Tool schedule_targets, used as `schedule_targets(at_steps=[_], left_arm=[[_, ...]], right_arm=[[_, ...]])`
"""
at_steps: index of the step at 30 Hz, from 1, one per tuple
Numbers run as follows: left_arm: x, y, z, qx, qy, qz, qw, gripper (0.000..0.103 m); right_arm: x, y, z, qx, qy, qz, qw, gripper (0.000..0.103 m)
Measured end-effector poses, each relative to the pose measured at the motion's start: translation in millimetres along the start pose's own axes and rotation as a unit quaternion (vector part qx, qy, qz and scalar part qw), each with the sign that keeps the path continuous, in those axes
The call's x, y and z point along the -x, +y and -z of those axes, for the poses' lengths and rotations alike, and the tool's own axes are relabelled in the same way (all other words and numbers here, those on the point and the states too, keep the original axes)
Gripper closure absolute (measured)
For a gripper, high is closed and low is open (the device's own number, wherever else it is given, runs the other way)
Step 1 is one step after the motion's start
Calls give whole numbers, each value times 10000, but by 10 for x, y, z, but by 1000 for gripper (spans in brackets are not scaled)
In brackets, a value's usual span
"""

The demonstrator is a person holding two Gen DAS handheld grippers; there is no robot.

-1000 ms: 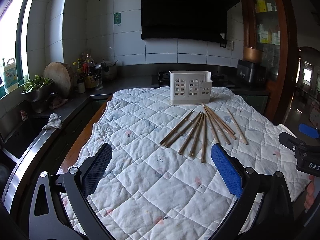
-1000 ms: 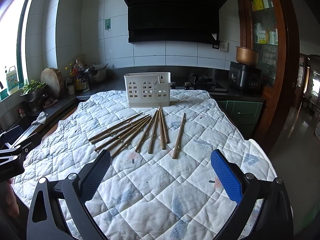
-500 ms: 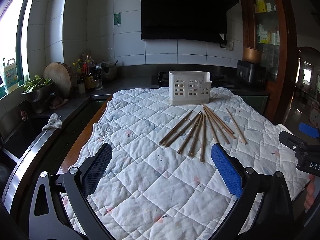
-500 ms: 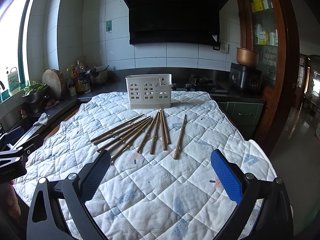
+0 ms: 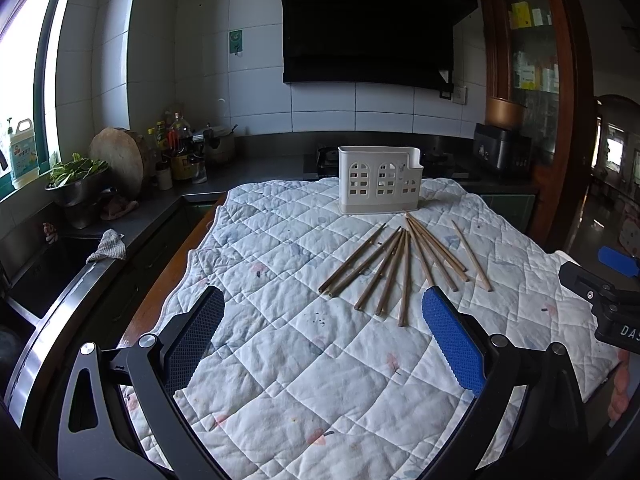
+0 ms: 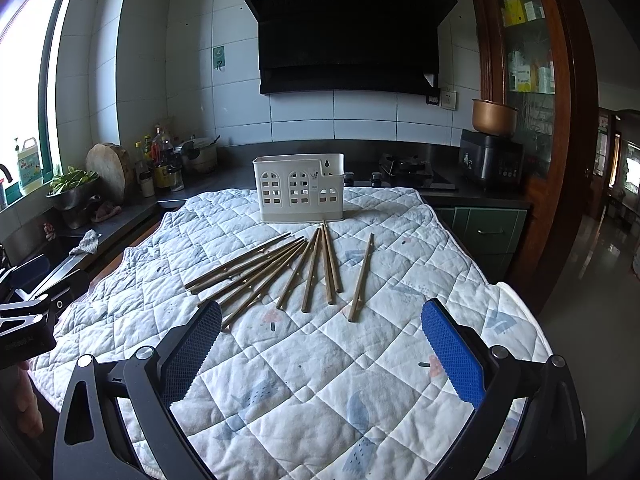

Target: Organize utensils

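Several brown wooden chopsticks lie fanned out on a white quilted cloth, also in the right wrist view. One chopstick lies apart on the right. A white plastic utensil holder with arched cut-outs stands upright behind them, also in the right wrist view. My left gripper is open and empty, short of the chopsticks. My right gripper is open and empty, just short of their near ends.
The cloth covers a table. A dark counter at the left carries a steel bowl of greens, a round chopping board and bottles. A sink lies at the left. A stove and cooker stand behind.
Both grippers have drifted slightly; the right one moved a little forward toward the chopsticks. Nothing was taken hold of.
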State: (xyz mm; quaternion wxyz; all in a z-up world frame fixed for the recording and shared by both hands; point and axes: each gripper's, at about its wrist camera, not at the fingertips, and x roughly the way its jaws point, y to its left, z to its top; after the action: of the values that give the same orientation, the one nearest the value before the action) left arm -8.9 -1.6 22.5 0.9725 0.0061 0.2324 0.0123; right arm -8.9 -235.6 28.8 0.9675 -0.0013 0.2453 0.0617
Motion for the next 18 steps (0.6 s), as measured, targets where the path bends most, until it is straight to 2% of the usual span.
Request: schedule_targets(at_steps=[18], left_arm=[[12,6,17,17,0,-6,10000,5]], right_arm=[[-8,9,4,10,8,-1,10000,6]])
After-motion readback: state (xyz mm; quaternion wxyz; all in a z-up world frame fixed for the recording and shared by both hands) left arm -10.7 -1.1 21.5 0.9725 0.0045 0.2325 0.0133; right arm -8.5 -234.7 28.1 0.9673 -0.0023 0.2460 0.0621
